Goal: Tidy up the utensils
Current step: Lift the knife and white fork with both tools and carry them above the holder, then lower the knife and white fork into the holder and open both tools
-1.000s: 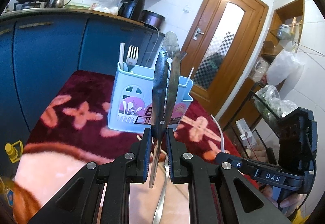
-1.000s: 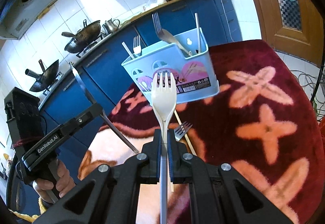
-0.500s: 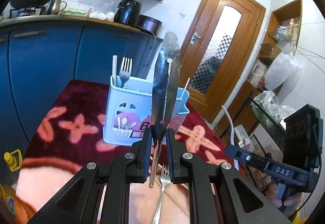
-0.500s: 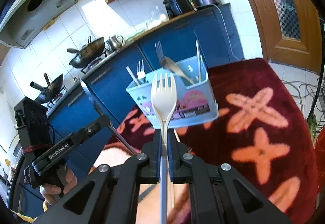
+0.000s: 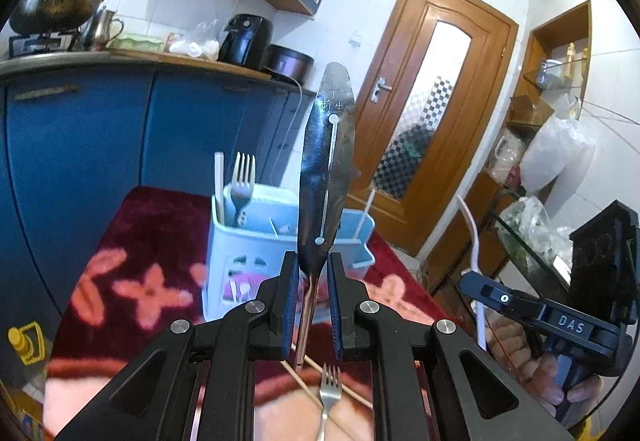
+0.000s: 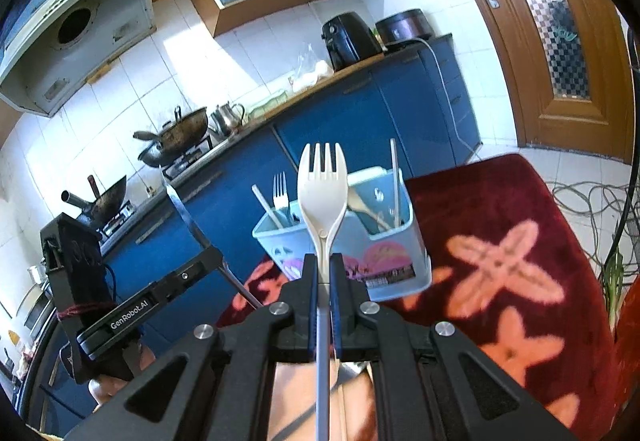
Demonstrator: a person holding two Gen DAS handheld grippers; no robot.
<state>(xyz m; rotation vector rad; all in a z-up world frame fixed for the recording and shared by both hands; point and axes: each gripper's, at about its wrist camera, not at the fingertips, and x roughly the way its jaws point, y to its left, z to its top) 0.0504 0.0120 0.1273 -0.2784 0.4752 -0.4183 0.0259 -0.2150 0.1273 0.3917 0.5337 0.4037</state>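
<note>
A flat steel knife blade (image 5: 326, 177), stamped with two Chinese characters near its tip, is clamped upright in the left gripper (image 5: 312, 285). A cream plastic fork with a grey handle (image 6: 322, 193) is pinched by the right gripper (image 6: 323, 281), tines up. The pale blue plastic utensil caddy (image 6: 384, 257) stands at 12 o'clock beyond both, on a dark red cloth with pink flowers (image 6: 500, 241); a barcode label is seen on its front, too small to read. A metal fork (image 5: 329, 397) lies at 6 o'clock below the left gripper. "GenRobot.AI" is printed on the left gripper's side and "DAS" on the right's.
</note>
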